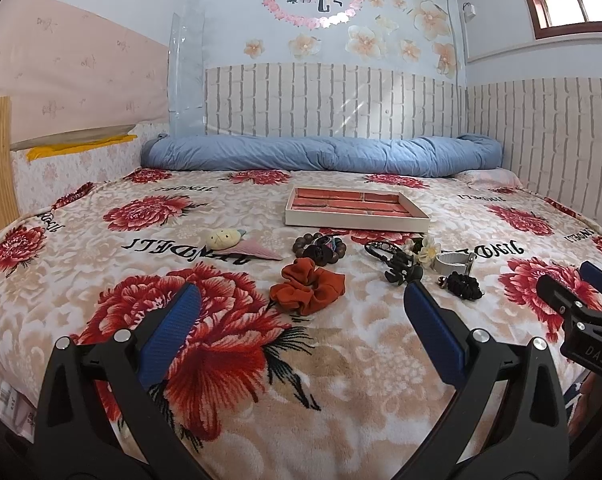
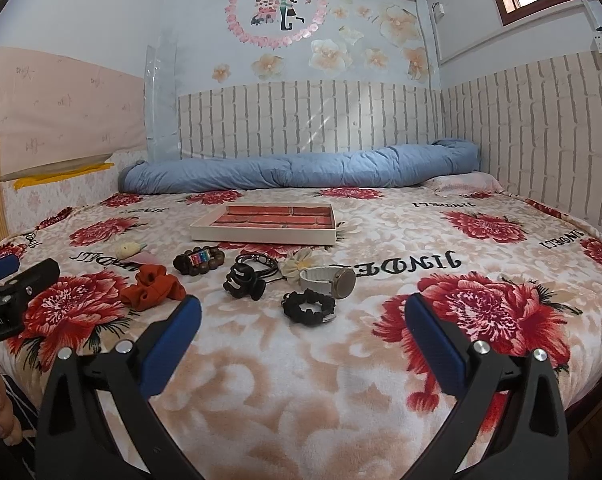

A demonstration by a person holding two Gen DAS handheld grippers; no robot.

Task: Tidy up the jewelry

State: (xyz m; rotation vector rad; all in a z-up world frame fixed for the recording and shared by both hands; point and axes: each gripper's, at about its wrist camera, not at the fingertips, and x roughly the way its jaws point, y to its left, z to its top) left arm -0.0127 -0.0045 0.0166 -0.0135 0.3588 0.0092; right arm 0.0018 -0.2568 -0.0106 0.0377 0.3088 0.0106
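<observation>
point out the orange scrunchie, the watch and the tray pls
orange scrunchie (image 1: 307,287), left wrist view, on the middle of its folded fabric
watch (image 2: 344,283), right wrist view, on the round case
tray (image 2: 261,235), right wrist view, on its near cream wall

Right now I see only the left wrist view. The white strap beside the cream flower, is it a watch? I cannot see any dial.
Observer: Yes. The right wrist view shows the white watch with a round, bronze-coloured case at its right end.
Operator: And the right tongs? I see only their edge.
Observer: The right tongs are wide open and hold nothing.
Operator: Is the black piece a closed ring?
Observer: Yes, the black braided bracelet is a full ring, just in front of the watch.
</observation>
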